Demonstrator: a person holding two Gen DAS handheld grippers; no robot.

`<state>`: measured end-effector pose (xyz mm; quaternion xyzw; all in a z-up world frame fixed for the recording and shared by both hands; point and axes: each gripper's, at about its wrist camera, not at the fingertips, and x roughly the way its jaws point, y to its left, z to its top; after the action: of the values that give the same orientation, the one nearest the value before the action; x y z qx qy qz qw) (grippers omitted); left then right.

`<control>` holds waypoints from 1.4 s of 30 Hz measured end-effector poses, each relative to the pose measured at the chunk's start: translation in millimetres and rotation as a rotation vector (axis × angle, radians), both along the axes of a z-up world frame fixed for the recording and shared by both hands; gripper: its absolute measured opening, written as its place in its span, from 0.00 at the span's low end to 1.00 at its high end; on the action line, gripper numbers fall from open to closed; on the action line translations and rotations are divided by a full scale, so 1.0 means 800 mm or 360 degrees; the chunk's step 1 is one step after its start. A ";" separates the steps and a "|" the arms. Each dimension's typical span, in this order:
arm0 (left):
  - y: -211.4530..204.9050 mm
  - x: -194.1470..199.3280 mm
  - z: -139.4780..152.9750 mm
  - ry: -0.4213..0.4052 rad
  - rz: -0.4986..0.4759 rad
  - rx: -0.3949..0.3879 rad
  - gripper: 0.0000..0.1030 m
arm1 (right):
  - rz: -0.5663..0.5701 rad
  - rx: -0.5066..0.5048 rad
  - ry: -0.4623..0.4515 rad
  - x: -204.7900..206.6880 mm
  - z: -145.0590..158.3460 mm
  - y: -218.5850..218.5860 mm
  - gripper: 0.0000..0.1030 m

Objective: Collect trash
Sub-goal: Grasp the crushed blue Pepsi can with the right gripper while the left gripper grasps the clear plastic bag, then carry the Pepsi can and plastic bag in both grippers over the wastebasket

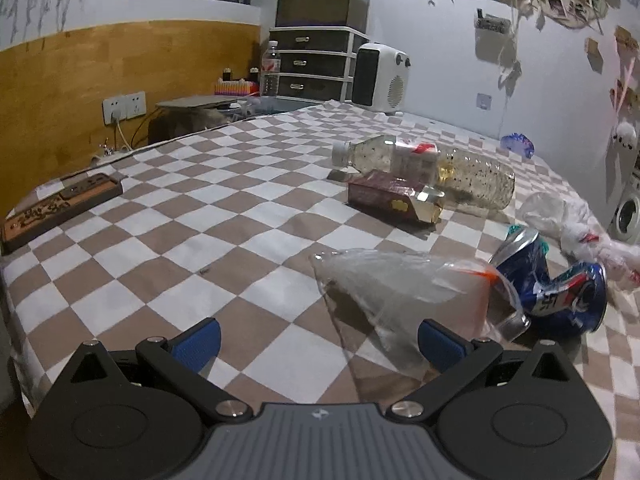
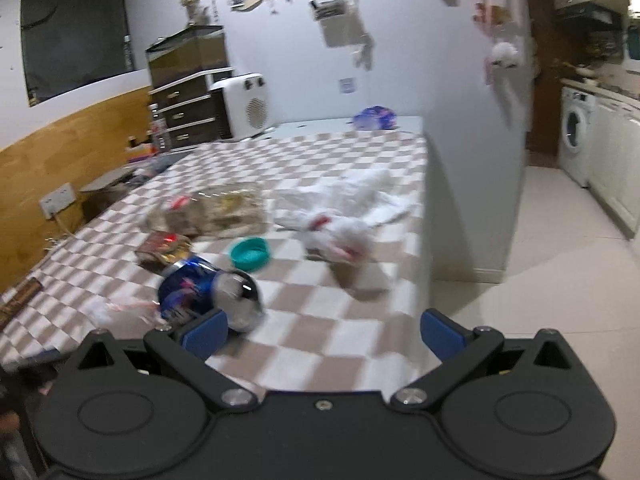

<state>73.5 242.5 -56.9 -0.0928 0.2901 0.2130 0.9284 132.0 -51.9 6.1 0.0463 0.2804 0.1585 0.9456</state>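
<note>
Left wrist view: the left gripper point(image 1: 319, 343) hovers low over a table covered with a brown-and-white checked cloth point(image 1: 160, 248), its blue-padded fingers point(image 1: 198, 344) spread wide and holding nothing. A clear plastic wrapper point(image 1: 400, 288) with an orange strip lies just ahead, its near end reaching between the fingers toward the right pad, though contact cannot be confirmed. Just beyond it to the right rests a crushed blue can point(image 1: 560, 280), and past that a crumpled white plastic bag point(image 1: 572, 224) near the table's right edge. Farther back, a clear plastic bottle point(image 1: 428, 166) lies on its side with a dark red carton point(image 1: 394, 196) against its near flank. A brown power strip point(image 1: 60, 204) sits at the far left edge, and a white heater point(image 1: 380, 78) stands beside dark drawers point(image 1: 316, 64) at the far wall.

Right wrist view, blurred by motion: the right gripper point(image 2: 323, 334) is likewise wide open and empty above the checked cloth point(image 2: 340, 320). The crushed blue can point(image 2: 200, 284) lies just ahead of its left finger. A teal lid point(image 2: 249, 254) sits behind the can, the white plastic bag point(image 2: 344, 216) to the right of it, and the bottle point(image 2: 216, 212) and carton point(image 2: 162, 250) farther back on the left. A washing machine point(image 2: 576, 132) stands across the tiled floor on the right.
</note>
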 end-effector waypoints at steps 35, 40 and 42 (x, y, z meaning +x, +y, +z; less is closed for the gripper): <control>-0.011 -0.007 -0.005 -0.0190 -0.0133 -0.0008 0.31 | -0.0327 0.0135 0.0586 0.110 -0.020 0.185 0.90; -0.010 -0.011 -0.004 -0.0202 -0.0135 -0.0029 0.23 | -0.0096 0.0179 0.0594 0.098 -0.021 0.156 0.88; -0.011 -0.012 -0.002 -0.0205 -0.0135 -0.0043 0.22 | -0.0013 0.0183 0.0595 0.090 -0.020 0.141 0.87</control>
<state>63.7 233.6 -58.3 -0.1066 0.2362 0.1631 0.9520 204.1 61.3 -10.1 0.1302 0.4414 0.1590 0.8735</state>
